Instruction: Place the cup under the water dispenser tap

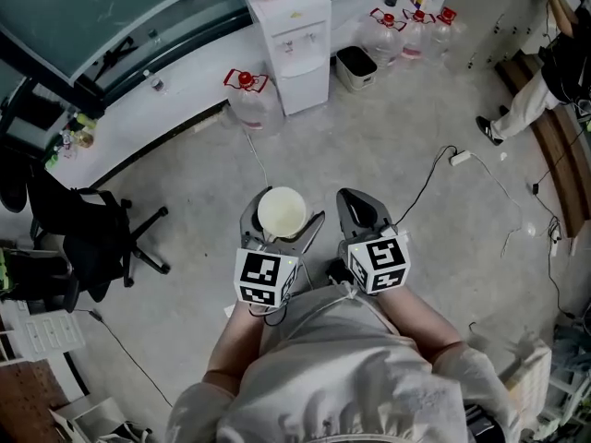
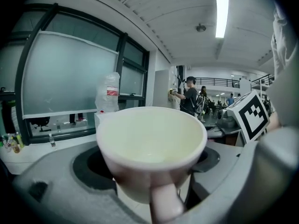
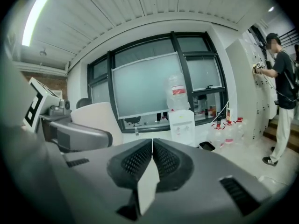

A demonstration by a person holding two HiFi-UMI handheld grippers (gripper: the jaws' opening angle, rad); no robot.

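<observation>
My left gripper (image 1: 280, 224) is shut on a cream cup (image 1: 282, 211), held upright over the floor. In the left gripper view the cup (image 2: 152, 146) fills the middle, empty, its handle toward the camera, with the jaws pressed on both its sides. My right gripper (image 1: 360, 212) hangs just right of it, shut with nothing between its pads (image 3: 135, 162). The white water dispenser (image 1: 294, 44) stands far ahead against the wall, its taps (image 1: 300, 41) on the front. It appears small in the right gripper view as the dispenser (image 3: 182, 125) with a bottle on top.
Water jugs (image 1: 247, 95) stand left of the dispenser, more jugs (image 1: 411, 30) and a black bin (image 1: 356, 66) to its right. A black office chair (image 1: 88, 233) sits at left. Cables (image 1: 434, 178) cross the floor at right. A person (image 1: 540, 77) stands at far right.
</observation>
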